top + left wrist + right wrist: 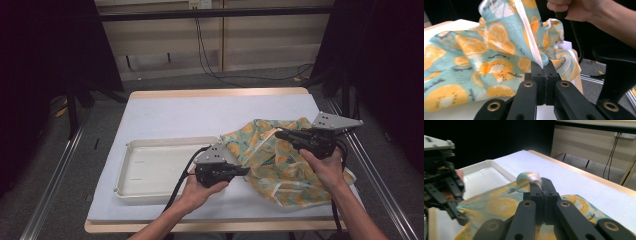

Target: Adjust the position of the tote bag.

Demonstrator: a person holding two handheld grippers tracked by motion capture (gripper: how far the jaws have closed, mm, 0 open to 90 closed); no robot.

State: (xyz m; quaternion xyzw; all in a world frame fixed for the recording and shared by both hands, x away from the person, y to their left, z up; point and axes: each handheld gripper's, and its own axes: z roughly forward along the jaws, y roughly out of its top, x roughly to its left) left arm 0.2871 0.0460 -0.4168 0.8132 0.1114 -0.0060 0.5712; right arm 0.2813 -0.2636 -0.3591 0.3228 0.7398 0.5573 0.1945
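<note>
Both jaws pinch the orange-slice printed cloth (280,160).

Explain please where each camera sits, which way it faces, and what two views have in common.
High view: above the person's side, looking forward and down on the table; both hands holding the left tool and right tool.
Left gripper view: on the left tool, looking along its shut jaws at the orange-print cloth; the other hand.
Right gripper view: on the right tool, facing the white tray.
All share the cloth.
</note>
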